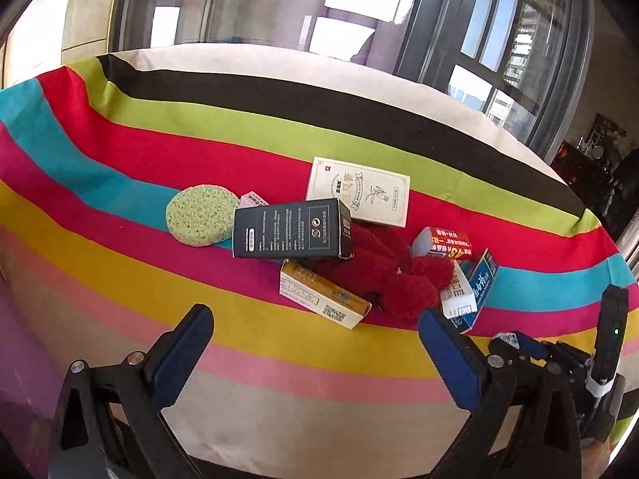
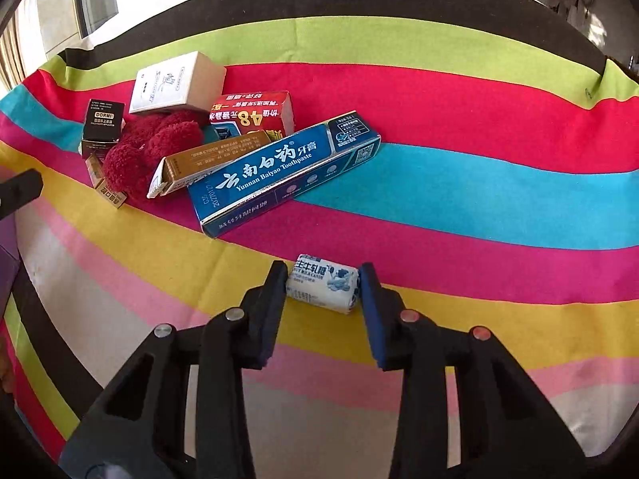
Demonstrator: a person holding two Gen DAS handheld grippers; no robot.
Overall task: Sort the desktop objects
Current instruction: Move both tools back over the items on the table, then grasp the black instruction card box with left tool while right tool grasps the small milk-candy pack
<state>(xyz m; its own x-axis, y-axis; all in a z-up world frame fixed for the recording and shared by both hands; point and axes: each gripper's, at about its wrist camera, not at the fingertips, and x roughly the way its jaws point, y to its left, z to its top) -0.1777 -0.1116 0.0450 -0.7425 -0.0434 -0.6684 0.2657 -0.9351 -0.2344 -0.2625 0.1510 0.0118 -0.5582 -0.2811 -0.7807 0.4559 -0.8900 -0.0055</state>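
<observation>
Right wrist view: the right gripper [image 2: 322,285] points down at the striped tablecloth [image 2: 479,119].
Right jaws: narrowed onto a small white-and-blue milk candy [image 2: 322,288]; both pads sit against its ends, so it is gripped.
Candy place: on the cloth where the yellow stripe meets the magenta one, apart from the pile.
Beyond the candy: a blue toothpaste box [image 2: 285,169] lies slanted, with a gold box [image 2: 207,161] leaning on it.
Farther: a red box [image 2: 251,113], a red fluffy cloth [image 2: 153,147], a black box [image 2: 102,125] and a white box [image 2: 177,82].
Left wrist view: the left gripper [image 1: 315,331] hangs over the near stripes, jaws spread wide with nothing between them.
Pile ahead: a gold-and-white box [image 1: 321,295], the red fluffy cloth [image 1: 383,275], the black box [image 1: 291,229].
Behind: a green round sponge [image 1: 199,213] and the white box [image 1: 359,191].
</observation>
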